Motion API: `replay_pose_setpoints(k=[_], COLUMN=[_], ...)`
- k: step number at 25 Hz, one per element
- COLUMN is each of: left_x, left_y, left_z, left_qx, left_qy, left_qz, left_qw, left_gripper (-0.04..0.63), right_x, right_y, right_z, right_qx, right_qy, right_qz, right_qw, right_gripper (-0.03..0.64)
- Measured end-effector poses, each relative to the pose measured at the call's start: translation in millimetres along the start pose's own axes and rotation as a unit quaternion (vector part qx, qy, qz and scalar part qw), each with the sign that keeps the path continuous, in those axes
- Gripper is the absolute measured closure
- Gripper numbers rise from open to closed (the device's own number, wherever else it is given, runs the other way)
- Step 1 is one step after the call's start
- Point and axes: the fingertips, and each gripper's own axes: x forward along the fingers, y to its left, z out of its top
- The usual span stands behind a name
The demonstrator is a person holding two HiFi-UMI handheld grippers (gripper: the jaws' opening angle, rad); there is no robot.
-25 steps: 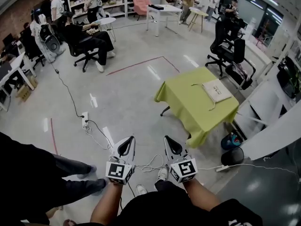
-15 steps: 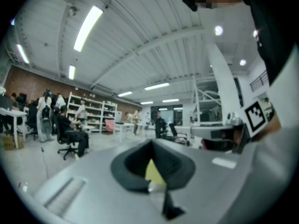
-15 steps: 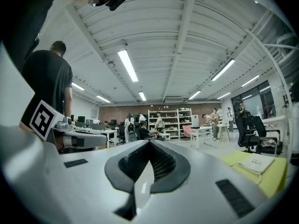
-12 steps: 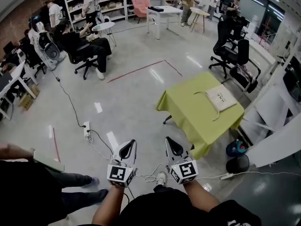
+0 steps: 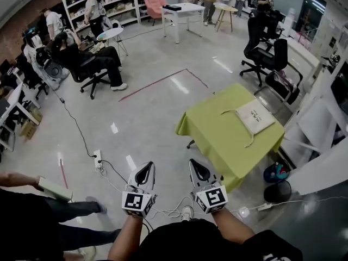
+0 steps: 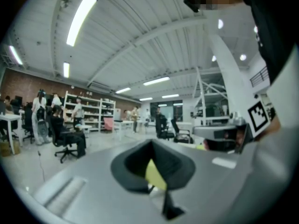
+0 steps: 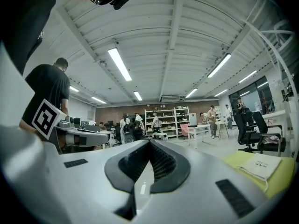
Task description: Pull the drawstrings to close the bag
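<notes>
A beige drawstring bag [image 5: 254, 116] lies flat on a table under a yellow-green cloth [image 5: 217, 137], its strings trailing to the left and toward the front. The same bag [image 7: 260, 165] shows low at the right of the right gripper view. My left gripper [image 5: 143, 174] and right gripper [image 5: 199, 171] are held side by side in front of me, well short of the table and above the floor. Both are shut with nothing between the jaws. In the left gripper view the left gripper [image 6: 152, 162] points across the room, a sliver of yellow cloth showing past its tips.
Black office chairs [image 5: 268, 58] stand beyond the table. A power strip with cables [image 5: 98, 159] lies on the floor to the left. A person's arm holding a book [image 5: 52, 188] reaches in at the left. White panels [image 5: 321, 162] and a black bin [image 5: 278, 191] flank the table's right side.
Both grippers and my view have advanced across the floor toward the table, which now sits lower and nearer in the head view. A person's arm holding a book has come in at the left.
</notes>
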Motion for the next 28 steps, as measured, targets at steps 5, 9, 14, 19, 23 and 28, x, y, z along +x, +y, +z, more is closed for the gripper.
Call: replay_pose_setpoints(k=[5,9,14,19,23,28], left_x=[33,54,78,121,152,186], left_y=[-3,-8,-5,3,17,41], left_z=[6,3,3,3,14,25], left_qx=[0.0,-0.003,-0.003,0.0,0.007,0.011], left_qy=[-0.007,0.0,0.023,0.01,0.006,-0.003], left_qz=[-0.006,-0.014,-0.021,-0.054,-0.082,-0.109], left_qw=[1.0,0.9999,0.9995,0.9985,0.9966,0.994], left_gripper=[0.592,0.592,0.592,0.592,0.592,0.592], right_x=[15,25,37,61,86,118], right_y=[-30,-49,-61,-89,-107,-118], right_z=[-1,-4,-8,-10,3,16], right_qx=[0.0,0.006,0.013,0.011,0.0,-0.015], right_qy=[0.011,0.012,0.018,0.012,0.008,0.005], right_qz=[-0.002,-0.006,-0.013,-0.037,-0.059,-0.087], right_qw=[1.0,1.0,1.0,0.999,0.998,0.996], right_gripper=[0.623,0.623,0.623,0.623,0.623,0.623])
